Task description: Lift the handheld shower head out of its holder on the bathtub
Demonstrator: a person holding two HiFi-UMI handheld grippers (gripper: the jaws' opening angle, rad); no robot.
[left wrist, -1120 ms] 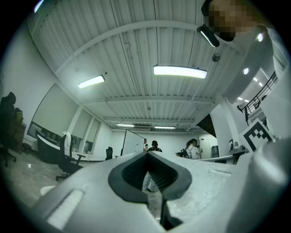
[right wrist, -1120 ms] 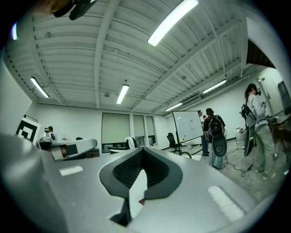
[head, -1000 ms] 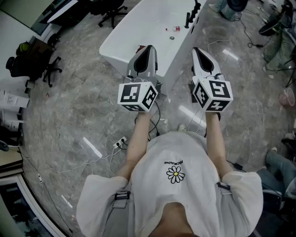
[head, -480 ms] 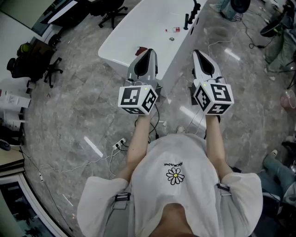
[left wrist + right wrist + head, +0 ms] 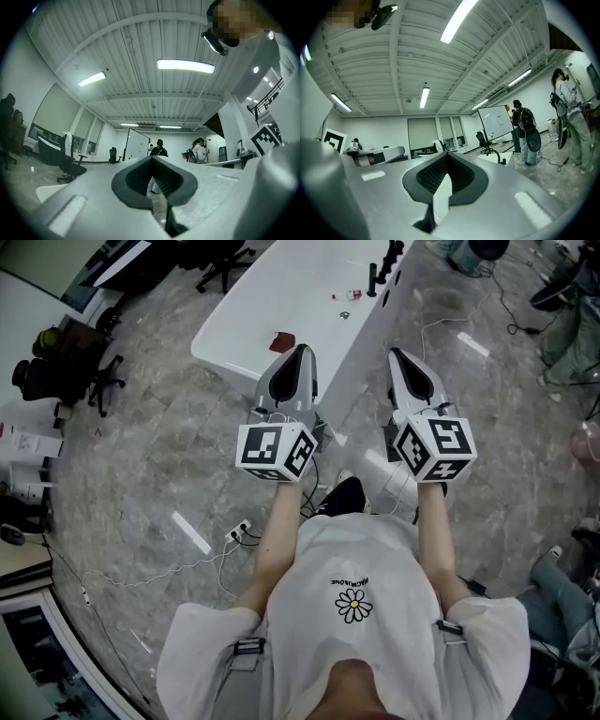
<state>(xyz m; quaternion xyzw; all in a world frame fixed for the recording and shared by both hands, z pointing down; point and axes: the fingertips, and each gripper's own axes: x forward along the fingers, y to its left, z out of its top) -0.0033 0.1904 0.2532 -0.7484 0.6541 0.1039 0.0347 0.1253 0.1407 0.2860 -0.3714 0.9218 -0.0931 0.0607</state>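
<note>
The white bathtub (image 5: 234,329) lies ahead of me in the head view. Black tap fittings (image 5: 379,279) stand on its far right rim, and the handheld shower head is too small to tell apart among them. A black spout (image 5: 502,156) shows on the tub in the right gripper view. My left gripper (image 5: 300,352) hangs over the tub's near end with its jaws shut and empty. My right gripper (image 5: 399,354) is level with it, just off the tub's right side, also shut and empty. Both are well short of the fittings. Each gripper view looks out past a shut gripper (image 5: 152,158) (image 5: 446,154) into the room.
A red scrap (image 5: 280,340) and a small red-and-white item (image 5: 352,294) lie in the tub. Office chairs (image 5: 101,381) stand at the left. A power strip and cables (image 5: 243,527) trail over the marble floor. People stand far off (image 5: 199,151) (image 5: 569,117).
The tub sits slightly higher and further left in the head view. A dark shoe now shows between my arms. Both grippers stay shut, side by side.
</note>
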